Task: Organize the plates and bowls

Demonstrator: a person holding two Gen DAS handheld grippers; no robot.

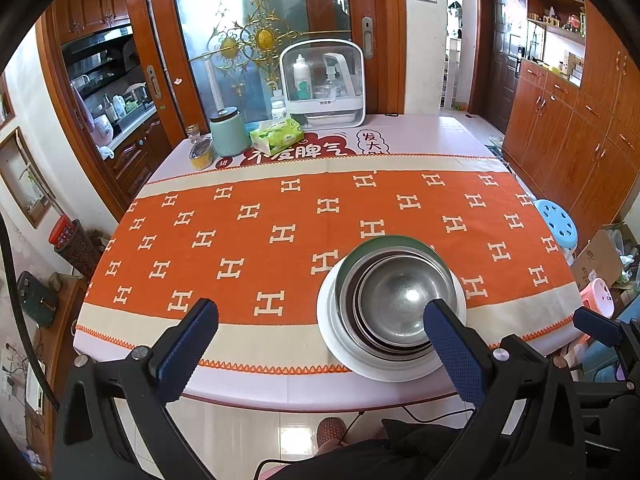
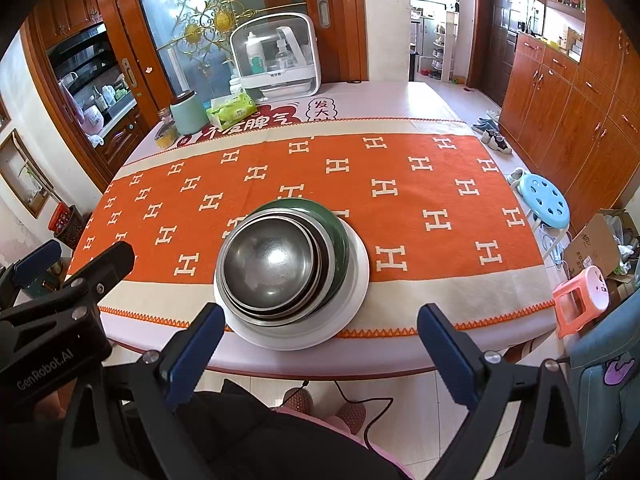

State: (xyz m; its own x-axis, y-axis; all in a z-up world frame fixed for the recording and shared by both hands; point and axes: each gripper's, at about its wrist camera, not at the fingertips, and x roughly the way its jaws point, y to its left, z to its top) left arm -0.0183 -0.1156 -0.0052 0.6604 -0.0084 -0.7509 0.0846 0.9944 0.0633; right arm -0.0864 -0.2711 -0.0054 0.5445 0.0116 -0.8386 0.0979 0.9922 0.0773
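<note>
One stack stands near the table's front edge: a white plate (image 1: 334,340) (image 2: 352,300) at the bottom, a green dish (image 1: 384,242) (image 2: 340,236) on it, and several nested steel bowls (image 1: 400,300) (image 2: 268,264) on top. My left gripper (image 1: 320,312) is open, held back above the table's front edge; its right fingertip overlaps the stack in view and nothing sits between the fingers. My right gripper (image 2: 320,320) is open too, just in front of the stack, holding nothing. The left gripper's body shows at the left of the right wrist view.
An orange patterned cloth (image 1: 280,240) (image 2: 400,184) covers the table. At the far end stand a white cabinet box (image 1: 322,80), a tissue pack (image 1: 276,136), a mint canister (image 1: 229,132) and a yellow tin (image 1: 200,154). Stools (image 2: 544,200) and wooden cabinets are on the right.
</note>
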